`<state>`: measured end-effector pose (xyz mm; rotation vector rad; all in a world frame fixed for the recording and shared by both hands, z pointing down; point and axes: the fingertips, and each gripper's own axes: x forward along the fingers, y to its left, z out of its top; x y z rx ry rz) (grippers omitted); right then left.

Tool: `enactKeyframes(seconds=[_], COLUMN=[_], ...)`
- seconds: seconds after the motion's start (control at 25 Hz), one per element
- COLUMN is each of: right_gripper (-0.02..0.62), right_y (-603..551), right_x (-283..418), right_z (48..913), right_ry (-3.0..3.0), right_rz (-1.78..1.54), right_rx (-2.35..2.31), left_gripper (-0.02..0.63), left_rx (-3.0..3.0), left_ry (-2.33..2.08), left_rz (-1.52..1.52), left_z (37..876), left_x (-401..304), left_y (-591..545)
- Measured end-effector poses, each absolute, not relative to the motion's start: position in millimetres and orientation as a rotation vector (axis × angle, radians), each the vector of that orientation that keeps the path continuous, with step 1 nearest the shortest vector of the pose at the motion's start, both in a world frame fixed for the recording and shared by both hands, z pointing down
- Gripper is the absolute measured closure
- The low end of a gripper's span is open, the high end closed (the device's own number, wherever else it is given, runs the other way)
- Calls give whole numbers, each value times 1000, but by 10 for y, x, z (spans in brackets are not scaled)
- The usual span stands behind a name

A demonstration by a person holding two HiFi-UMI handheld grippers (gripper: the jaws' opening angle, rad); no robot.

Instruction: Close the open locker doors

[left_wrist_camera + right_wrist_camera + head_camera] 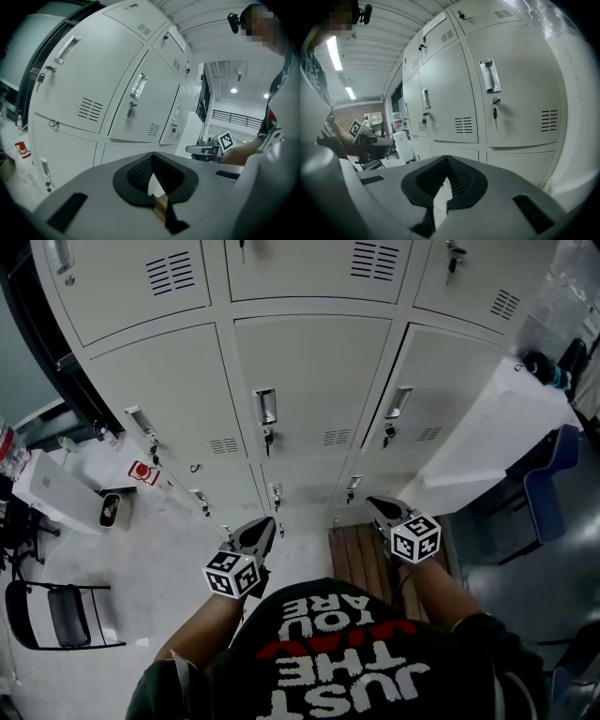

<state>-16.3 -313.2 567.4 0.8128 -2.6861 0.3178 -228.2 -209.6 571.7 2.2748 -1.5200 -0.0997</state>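
A bank of pale grey lockers [309, 381] fills the head view in front of me. The doors that face me, such as the middle door [314, 381] with its chrome handle [265, 407] and key, lie flush with the frame. On the right a large white panel [497, 432] stands out from the bank; I cannot tell whether it is a door. My left gripper [265, 521] and right gripper [372, 502] hover side by side, short of the low doors, touching nothing. Both are shut and hold nothing: left gripper [152, 157], right gripper [447, 159].
A black folding chair [56, 615] stands at the lower left, beside a white box [56, 488] and a red-and-white item [142, 472] on the floor. A wooden slatted board [361, 559] lies at the lockers' foot. A blue chair [553, 484] is at the right.
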Motion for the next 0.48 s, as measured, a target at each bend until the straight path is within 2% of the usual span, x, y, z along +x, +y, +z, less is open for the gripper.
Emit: enactKeyframes(seconds=[0.48], right_gripper=[561], right_y=[-3080], right_x=[-102], right_z=[5784], right_ry=[-2662], right_rz=[294], right_rx=[791], left_gripper=[603], left_rx=[2273], left_ry=[-1522], left_rz=[-100], left_z=[5729], left_x=[-2229], left_y=[-2107])
